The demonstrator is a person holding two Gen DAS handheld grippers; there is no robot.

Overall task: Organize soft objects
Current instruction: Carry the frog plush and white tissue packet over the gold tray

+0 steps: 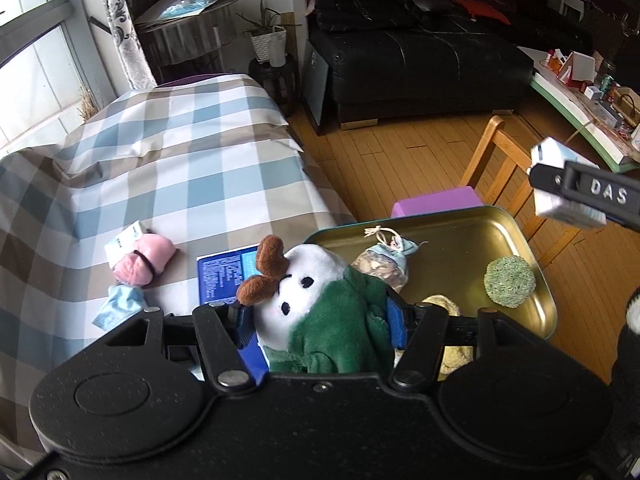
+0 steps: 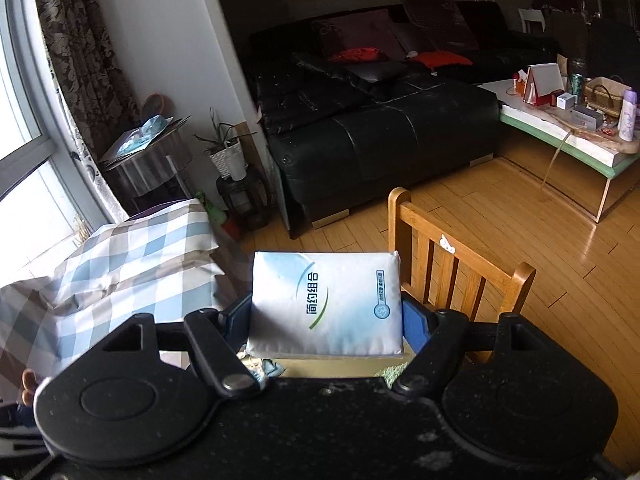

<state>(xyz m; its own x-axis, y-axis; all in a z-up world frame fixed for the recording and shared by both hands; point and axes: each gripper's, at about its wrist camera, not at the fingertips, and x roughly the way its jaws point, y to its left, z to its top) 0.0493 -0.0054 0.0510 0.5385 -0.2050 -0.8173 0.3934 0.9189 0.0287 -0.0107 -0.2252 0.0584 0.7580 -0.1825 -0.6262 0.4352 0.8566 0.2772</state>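
Mid-sort, left to right: a pink pouch [image 1: 142, 262] and a pale blue cloth [image 1: 120, 304] still lie on the checked tablecloth [image 1: 180, 152], apparently left to gather; your left gripper [image 1: 320, 320] is clamped on the reindeer plush [image 1: 316, 308] at the near rim of the gold tin tray [image 1: 536, 272], which already holds a sachet [image 1: 382, 260] and a green pom-pom [image 1: 510, 282]; your right gripper [image 2: 326, 320] pinches a tissue pack [image 2: 326, 300] above the tray, with bare tray floor beneath and a wooden chair [image 2: 460, 276] close beyond.
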